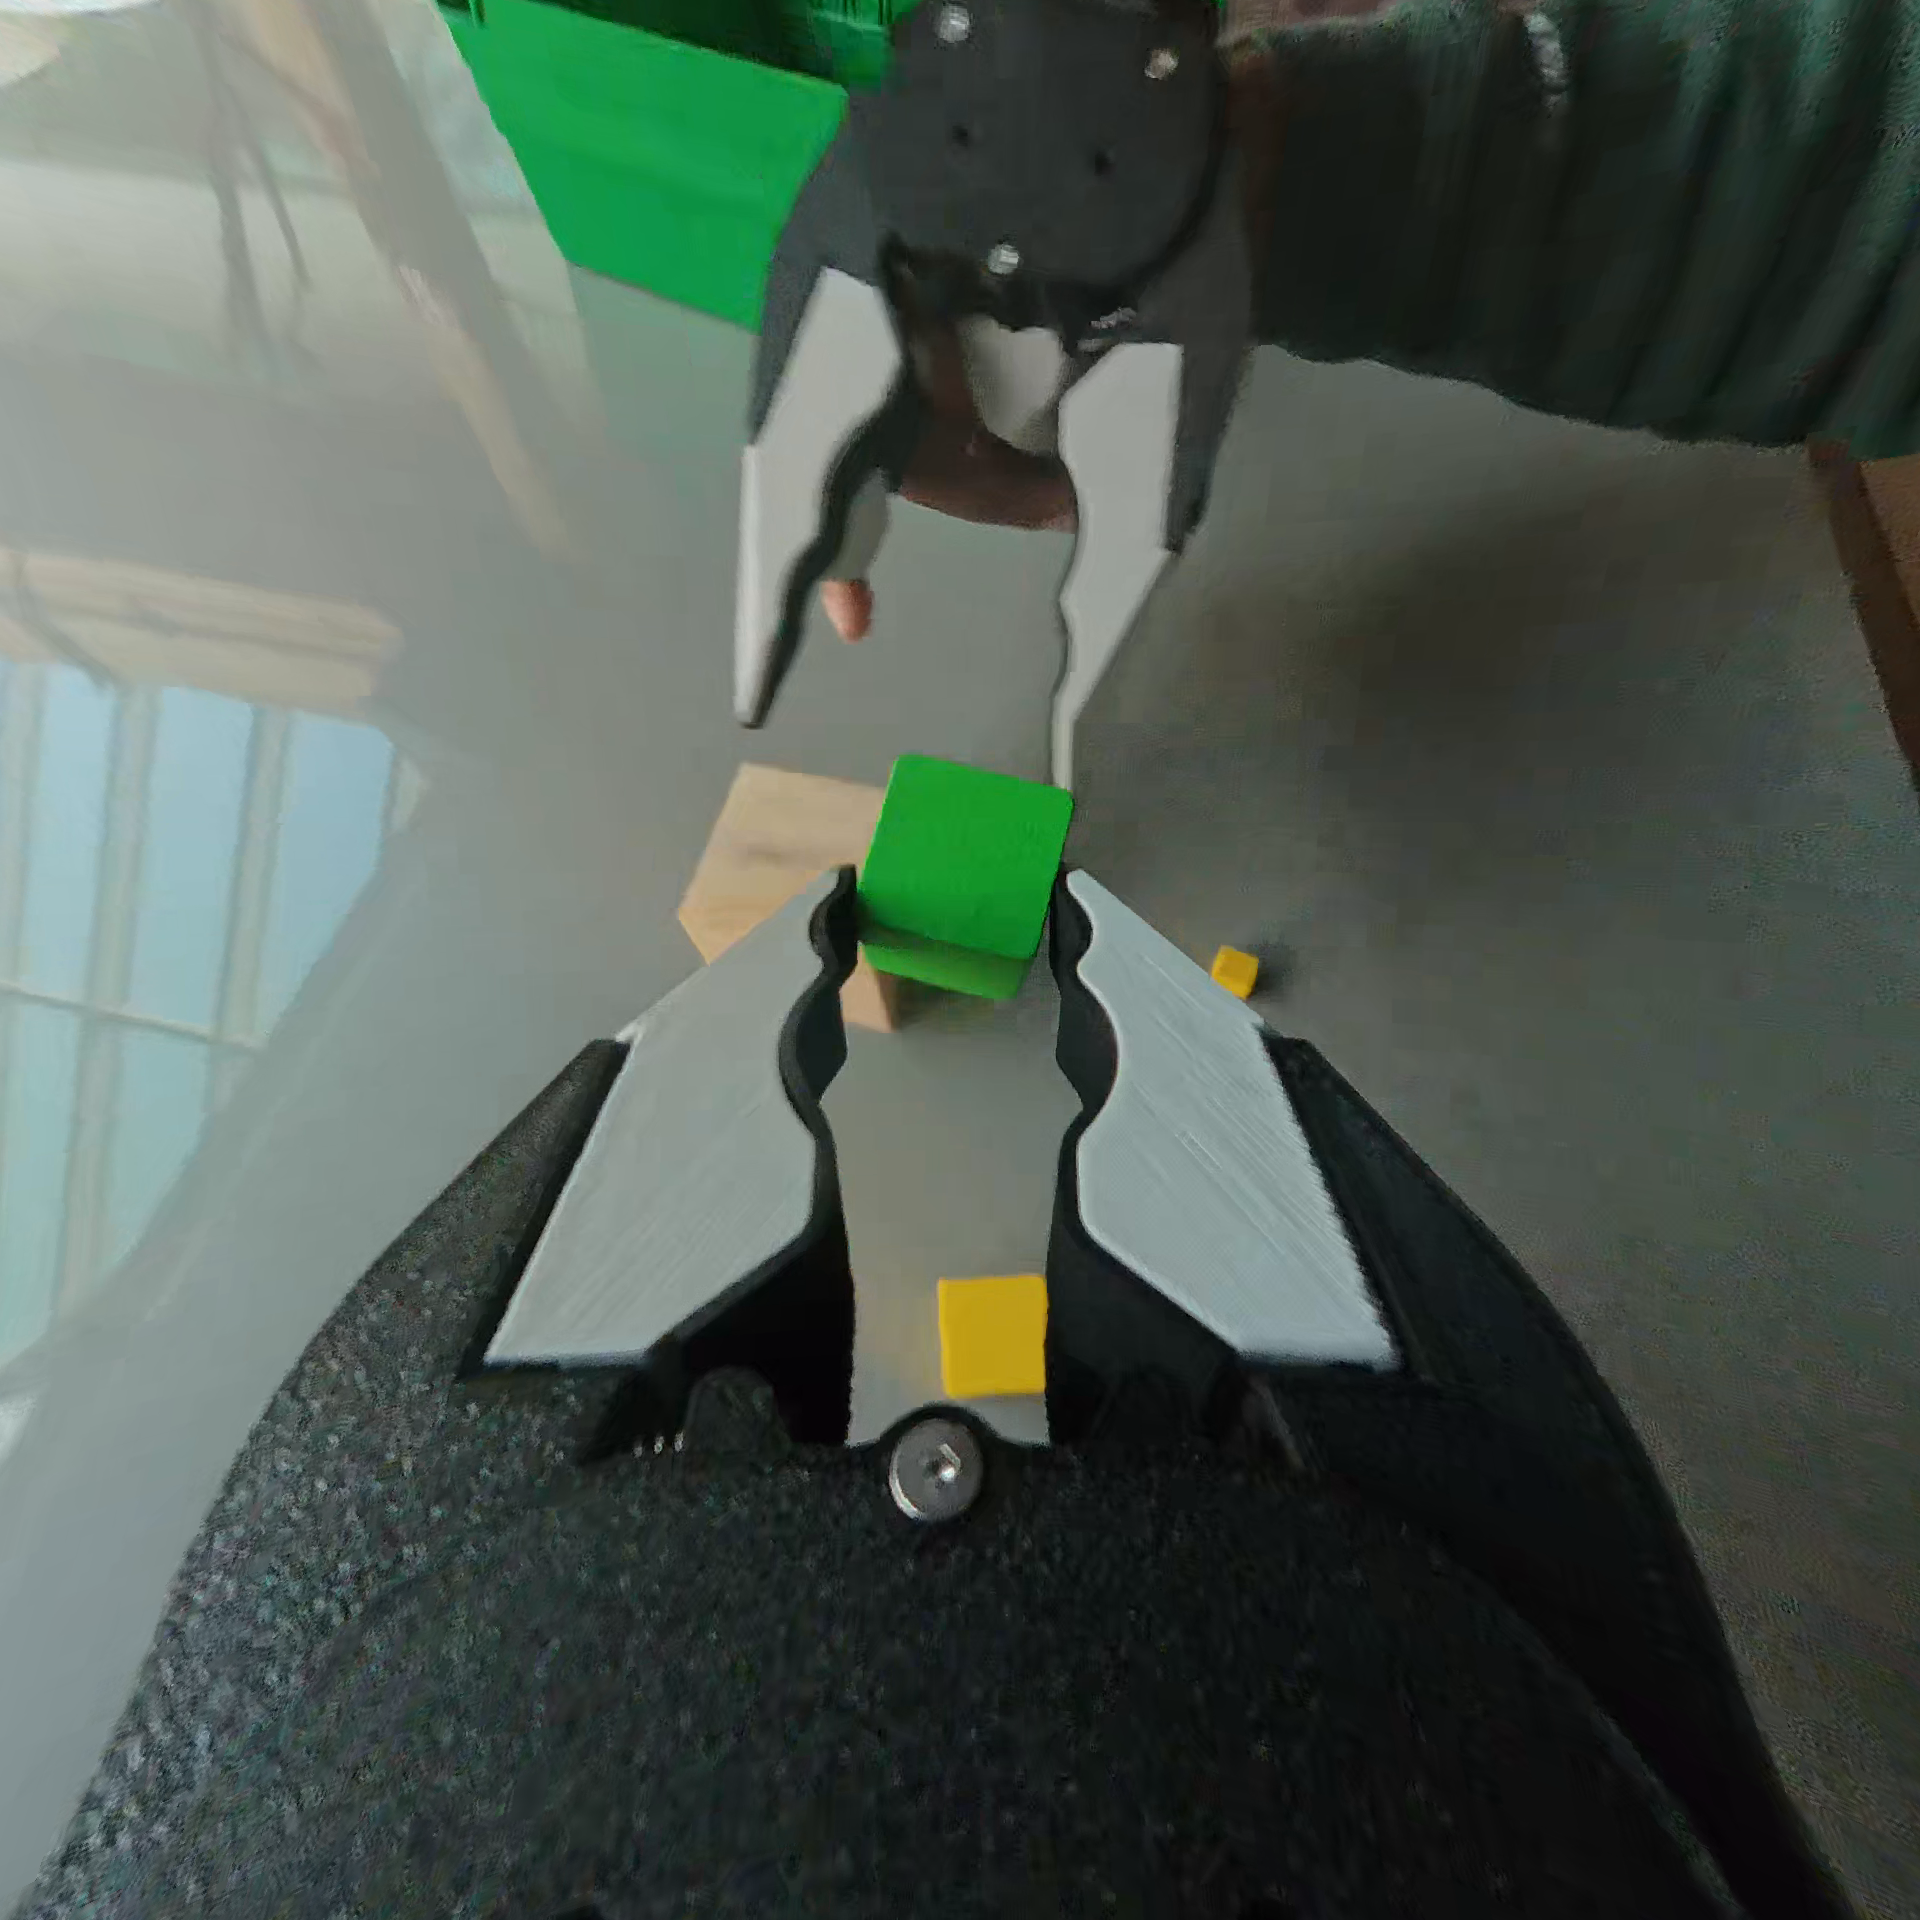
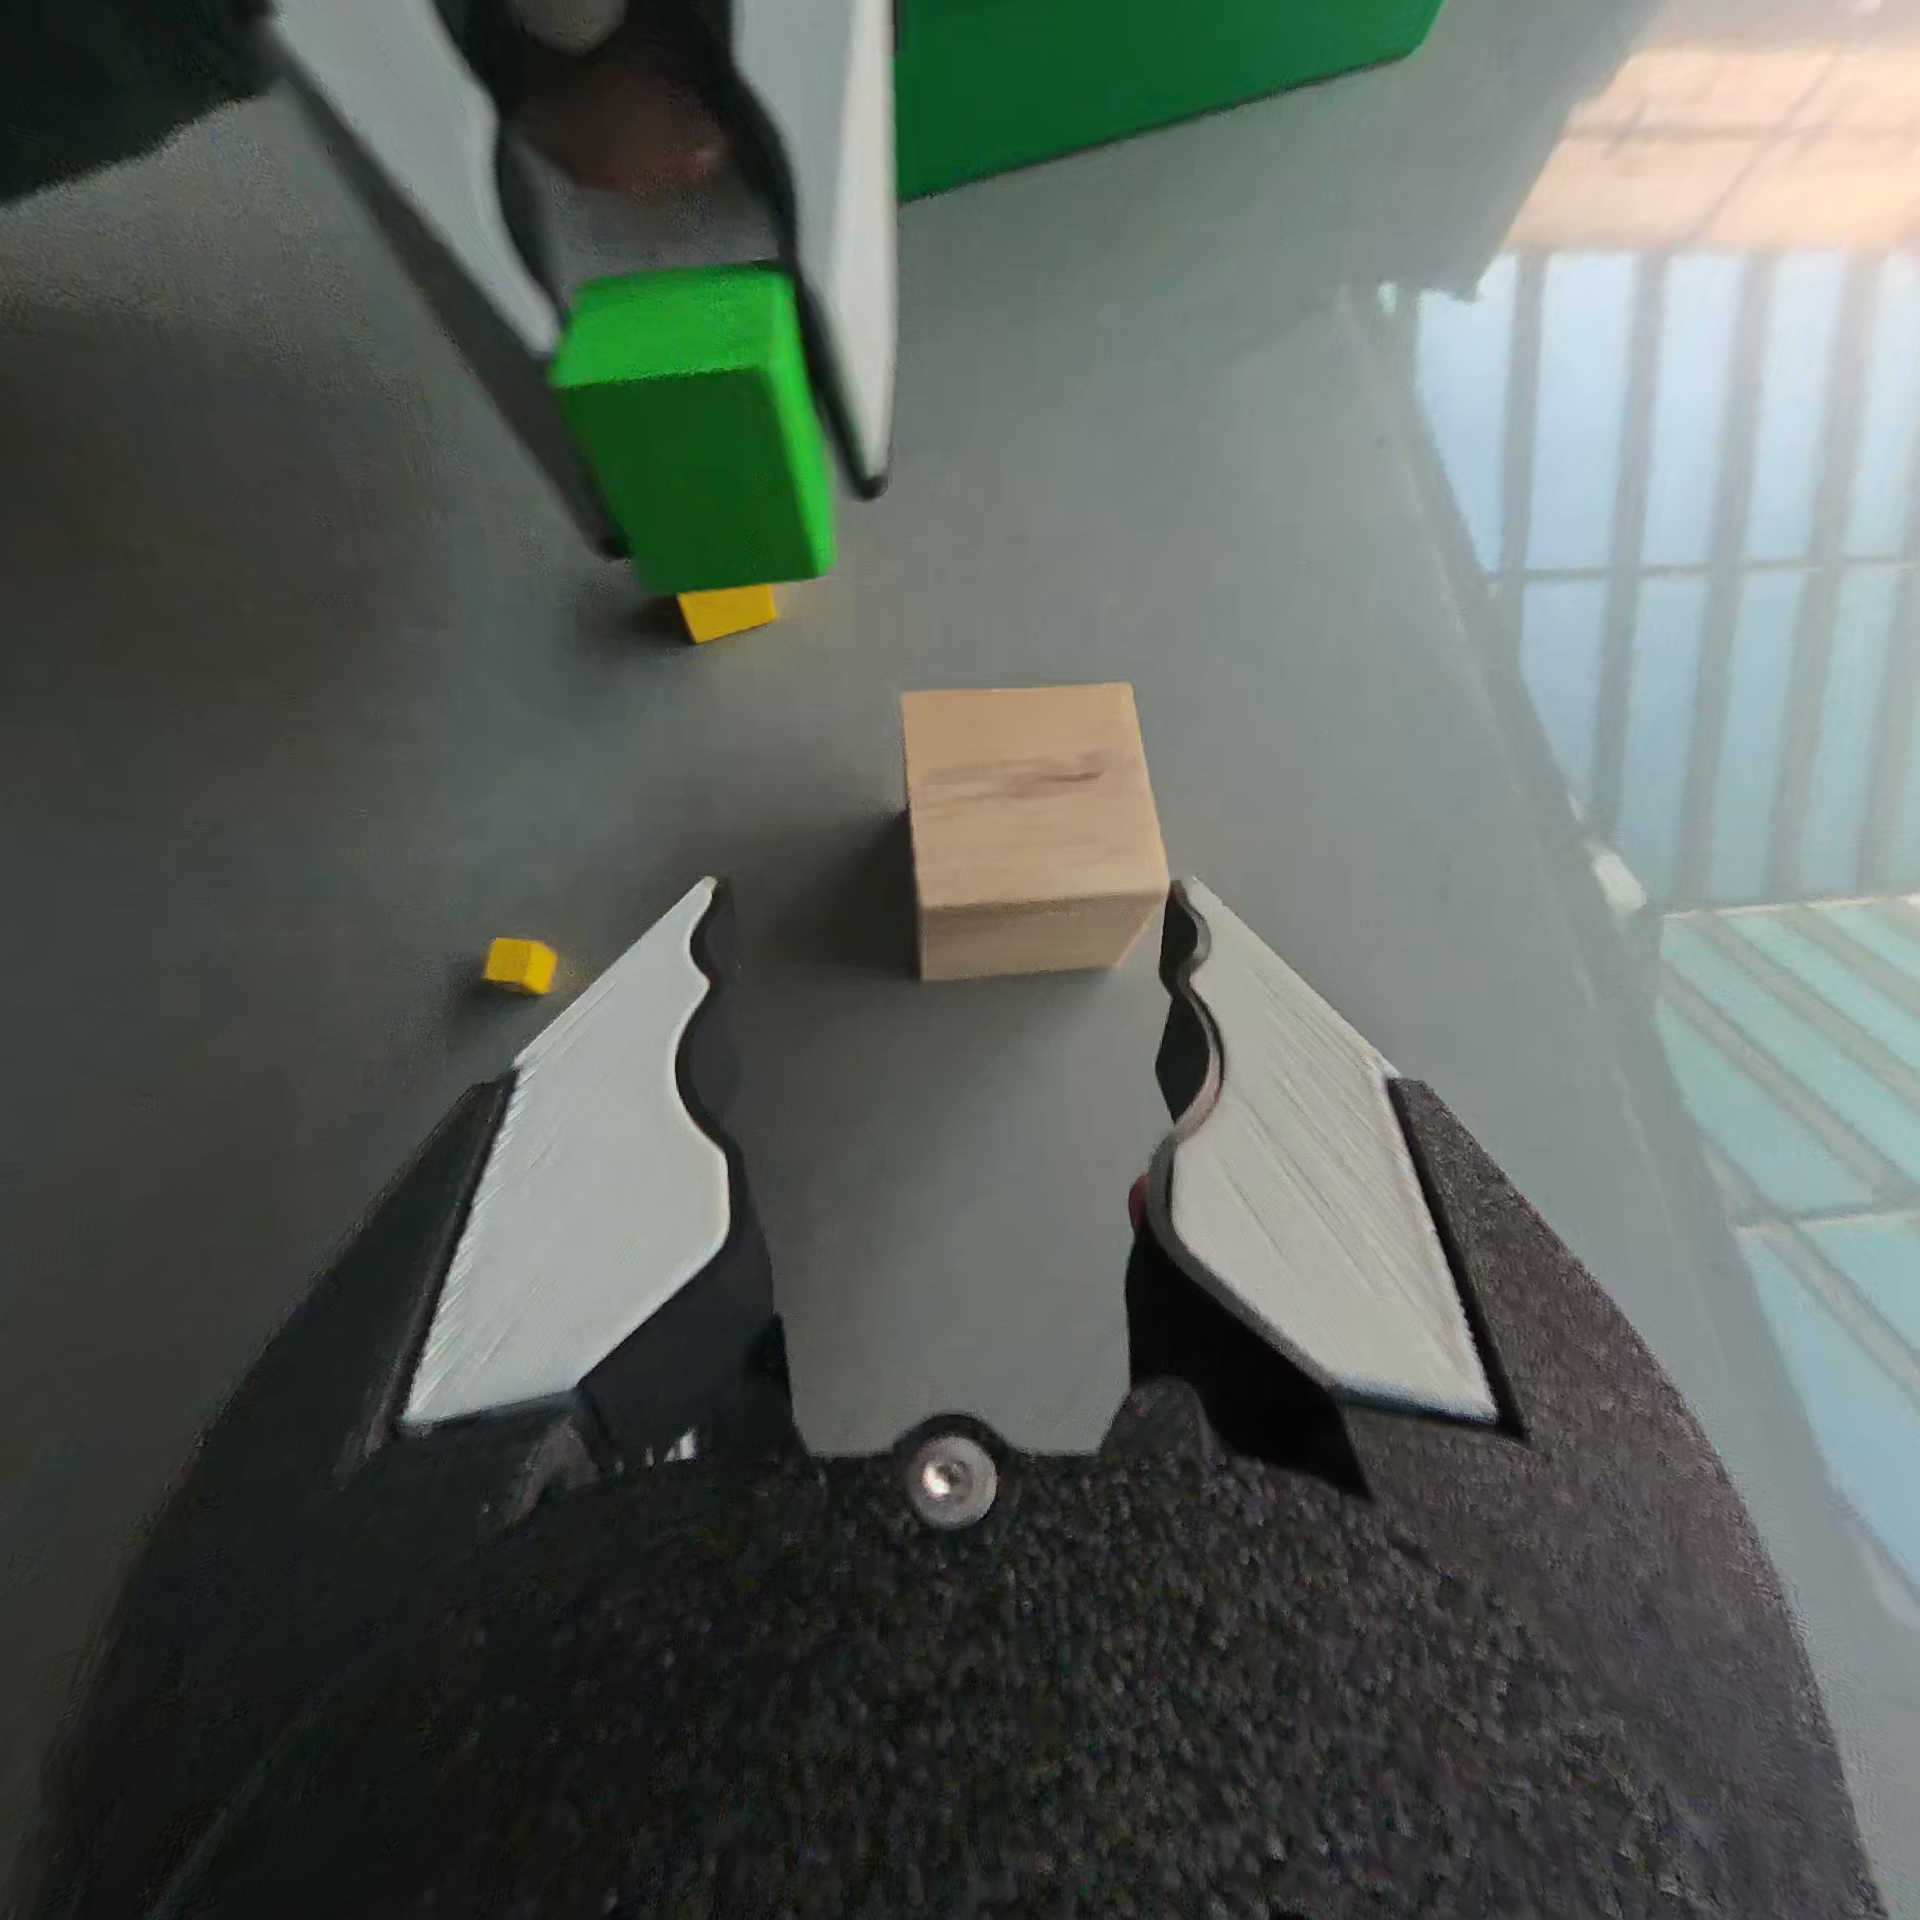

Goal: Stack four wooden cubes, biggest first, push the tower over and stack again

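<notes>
My left tongs [image 1: 956, 894] clench a green wooden block [image 1: 961, 868], held aloft; my right tongs [image 2: 945, 914] gape near a plain wooden cube [image 2: 1029, 831].

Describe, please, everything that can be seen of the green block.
The green block is a solid rectangular piece with rounded edges and a smooth, painted-looking bright green surface. It is clamped between the two grey fingers of the left hand-held gripper and carried above the grey table, touching nothing else. In the right wrist view it hangs over a yellow block; the wooden cube stands apart from it.
</notes>
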The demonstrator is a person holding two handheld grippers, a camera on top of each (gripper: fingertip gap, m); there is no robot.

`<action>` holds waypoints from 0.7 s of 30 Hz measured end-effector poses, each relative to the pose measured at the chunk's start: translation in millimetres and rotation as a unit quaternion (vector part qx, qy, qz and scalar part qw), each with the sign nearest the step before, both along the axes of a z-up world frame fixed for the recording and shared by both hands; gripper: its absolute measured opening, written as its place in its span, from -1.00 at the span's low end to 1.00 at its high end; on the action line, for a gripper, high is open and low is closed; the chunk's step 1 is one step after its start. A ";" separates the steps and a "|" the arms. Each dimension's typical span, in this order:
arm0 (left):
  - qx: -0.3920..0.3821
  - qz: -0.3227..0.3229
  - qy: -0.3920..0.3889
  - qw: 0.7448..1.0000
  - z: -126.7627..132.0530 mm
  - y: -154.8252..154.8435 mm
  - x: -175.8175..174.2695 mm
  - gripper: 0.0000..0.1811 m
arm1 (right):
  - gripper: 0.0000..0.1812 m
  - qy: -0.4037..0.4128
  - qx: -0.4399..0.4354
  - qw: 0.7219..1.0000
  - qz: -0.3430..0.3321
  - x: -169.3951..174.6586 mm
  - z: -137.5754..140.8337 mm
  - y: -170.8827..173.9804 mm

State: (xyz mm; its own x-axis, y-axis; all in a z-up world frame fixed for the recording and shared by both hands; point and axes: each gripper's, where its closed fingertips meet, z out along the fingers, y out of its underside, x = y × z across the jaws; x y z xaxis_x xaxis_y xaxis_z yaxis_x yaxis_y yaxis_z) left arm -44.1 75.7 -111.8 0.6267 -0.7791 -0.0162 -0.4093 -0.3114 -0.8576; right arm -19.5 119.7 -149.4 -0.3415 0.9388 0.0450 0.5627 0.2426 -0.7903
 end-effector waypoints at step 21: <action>-0.064 -0.026 0.049 0.996 -42.0 59.2 4.6 -0.61 | -0.11 0.040 -0.072 0.995 -0.058 81.7 -1.9 -52.6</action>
State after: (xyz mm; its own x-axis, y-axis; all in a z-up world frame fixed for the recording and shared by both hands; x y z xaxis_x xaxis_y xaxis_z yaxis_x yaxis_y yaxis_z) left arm -39.5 135.0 -153.7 0.5853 -0.8104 0.0262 -0.5077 -0.3915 -0.7674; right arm 62.3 67.1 -151.3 -0.2305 0.9705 -0.0705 0.5136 0.0599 -0.8559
